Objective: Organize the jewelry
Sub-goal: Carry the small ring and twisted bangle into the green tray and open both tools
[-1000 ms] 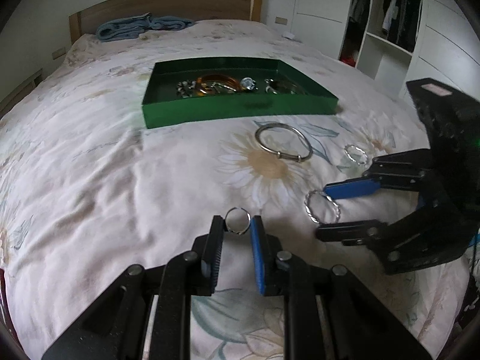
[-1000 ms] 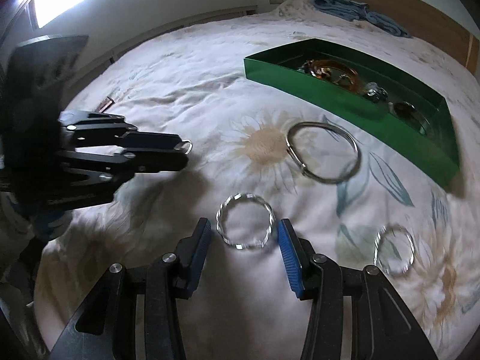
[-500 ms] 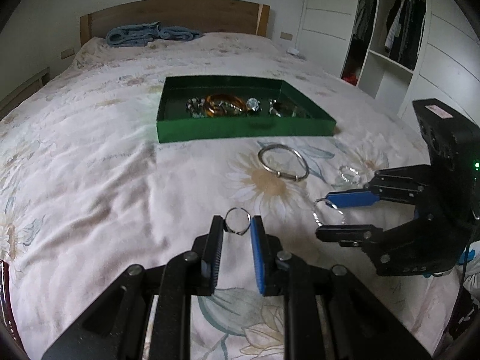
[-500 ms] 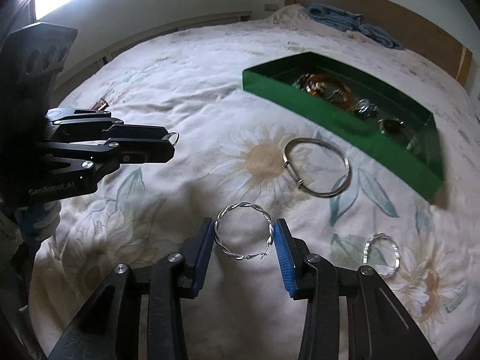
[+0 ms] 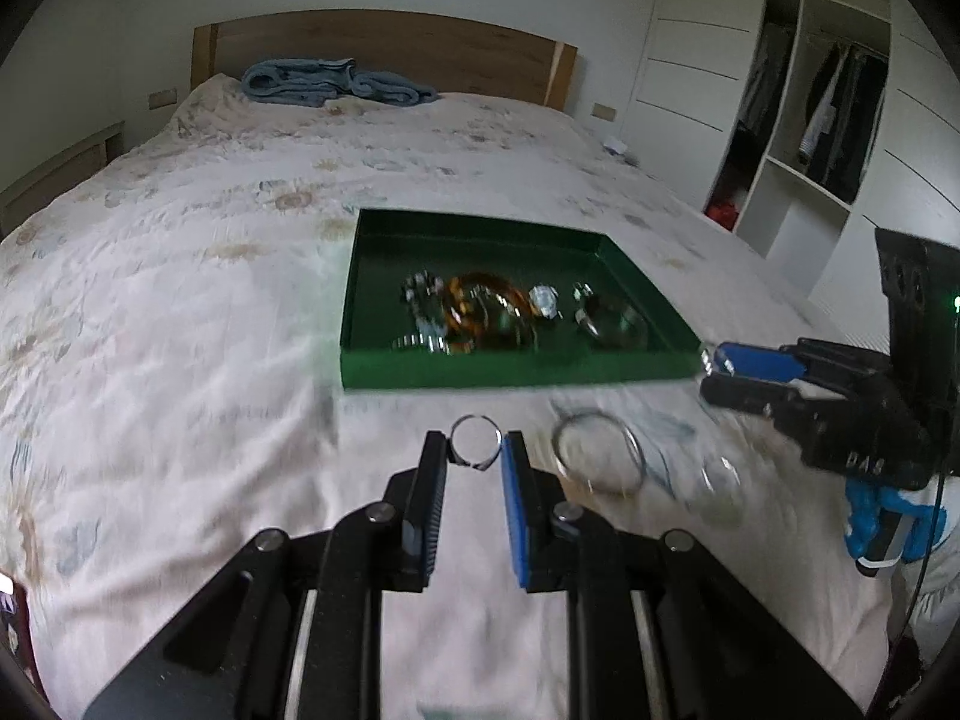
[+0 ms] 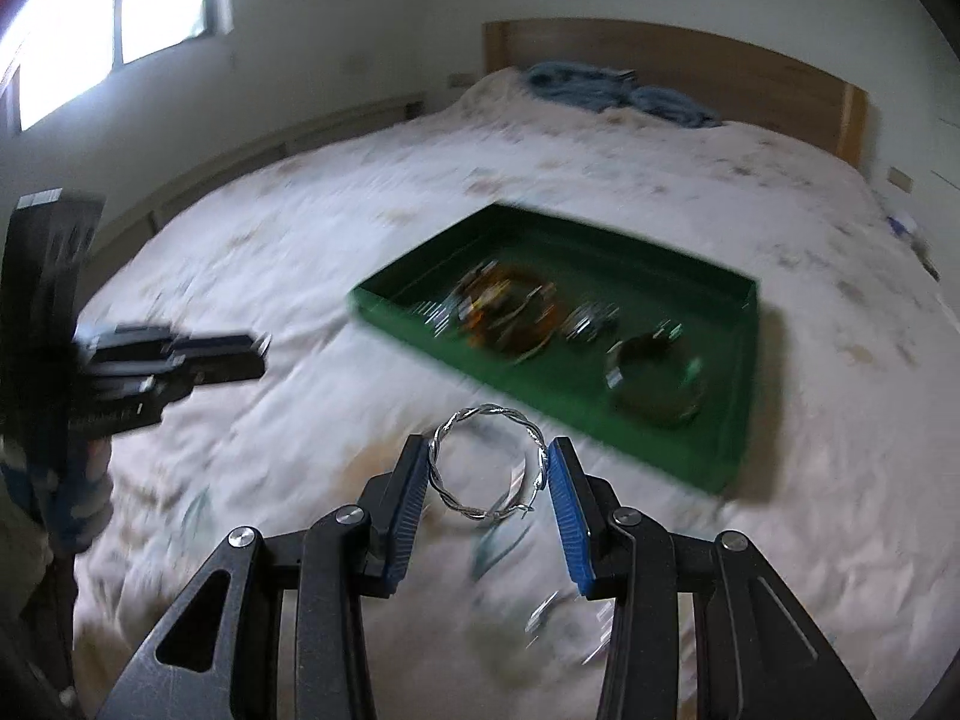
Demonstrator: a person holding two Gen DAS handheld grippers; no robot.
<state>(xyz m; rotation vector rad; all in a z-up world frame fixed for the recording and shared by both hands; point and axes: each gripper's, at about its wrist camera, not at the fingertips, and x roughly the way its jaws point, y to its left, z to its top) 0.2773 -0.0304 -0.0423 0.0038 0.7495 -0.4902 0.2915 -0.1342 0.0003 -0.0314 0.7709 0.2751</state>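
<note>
Green cardboard walls frame the tray [image 5: 516, 369] in the left wrist view, lying on the flowered bedspread [image 5: 180, 312] ahead of the left claw [image 5: 476, 450]. That claw pinches a small silver ring [image 5: 475, 449] between its black and blue fingers, held above the bed, near the tray's front wall. Inside the tray lie an amber bangle [image 5: 489, 312], beaded pieces and silver items, bunched toward its near side. Just right of the claw, a plain silver bangle [image 5: 597, 459] lies loose on the bedspread, and a smaller blurred ring [image 5: 717, 477] lies further right. The right claw [image 5: 711, 369] enters from the right, its tips close to the tray's near right corner. A blue towel [image 5: 336, 81] lies by the wooden headboard [image 5: 384, 45], and an open wardrobe [image 5: 810, 114] stands far right.

In the right wrist view, the right claw [image 6: 487, 468] grips a twisted silver hoop [image 6: 487, 465] across its width, above the bed and just short of the tray [image 6: 600, 414]. The left claw [image 6: 255, 354] reaches in from the left, well apart. Blurred loose pieces [image 6: 540, 615] lie on the bedspread below the fingers.
</note>
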